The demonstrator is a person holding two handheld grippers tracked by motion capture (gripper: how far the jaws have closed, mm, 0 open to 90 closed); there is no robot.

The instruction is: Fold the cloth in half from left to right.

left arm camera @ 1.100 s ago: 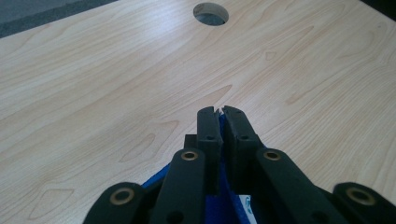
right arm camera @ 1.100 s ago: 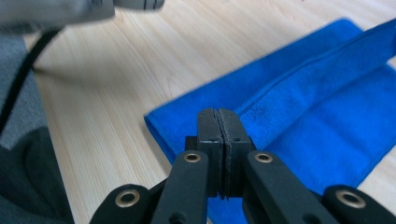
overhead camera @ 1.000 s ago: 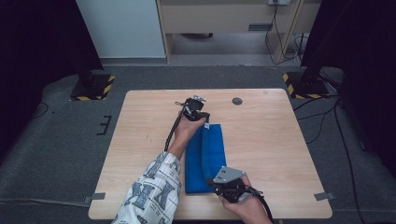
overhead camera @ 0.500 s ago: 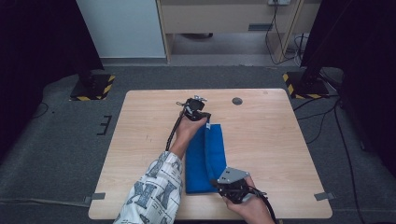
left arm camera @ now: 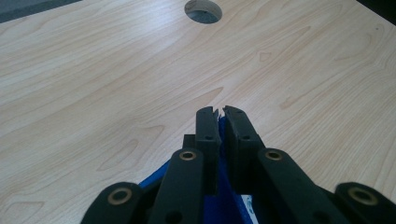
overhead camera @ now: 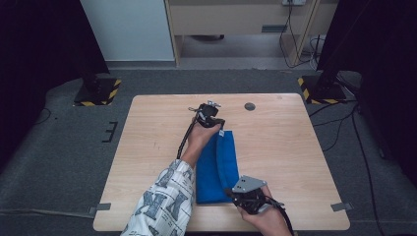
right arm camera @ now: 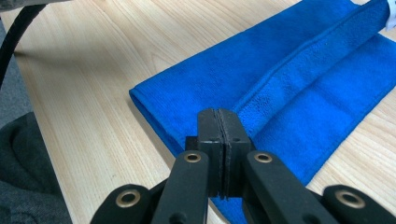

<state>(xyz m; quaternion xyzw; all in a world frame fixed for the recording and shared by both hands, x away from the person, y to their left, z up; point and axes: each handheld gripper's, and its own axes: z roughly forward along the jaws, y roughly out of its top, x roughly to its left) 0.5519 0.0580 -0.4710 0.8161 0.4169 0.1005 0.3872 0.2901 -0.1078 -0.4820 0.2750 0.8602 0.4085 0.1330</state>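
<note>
Left gripper (left arm camera: 218,112): jaws pinching a thin fold of the blue towel (left arm camera: 223,186), cloth showing in the narrow slit between them. Right gripper (right arm camera: 218,114): jaws pressed together with no gap showing; whether cloth is caught between them I cannot tell (the tips sit right over the towel's (right arm camera: 289,88) near edge).

High view: towel (overhead camera: 216,164) lies folded into a long strip at centre frame, running from the left gripper (overhead camera: 210,114) above centre down to the right gripper (overhead camera: 248,192) at lower centre. A raised fold runs along its length in the right gripper view.

Around it: pale wooden table (overhead camera: 285,147), a round cable hole (overhead camera: 250,106) upper right of the left gripper. Patterned sleeve (overhead camera: 162,206) enters from the bottom, left of the towel.
</note>
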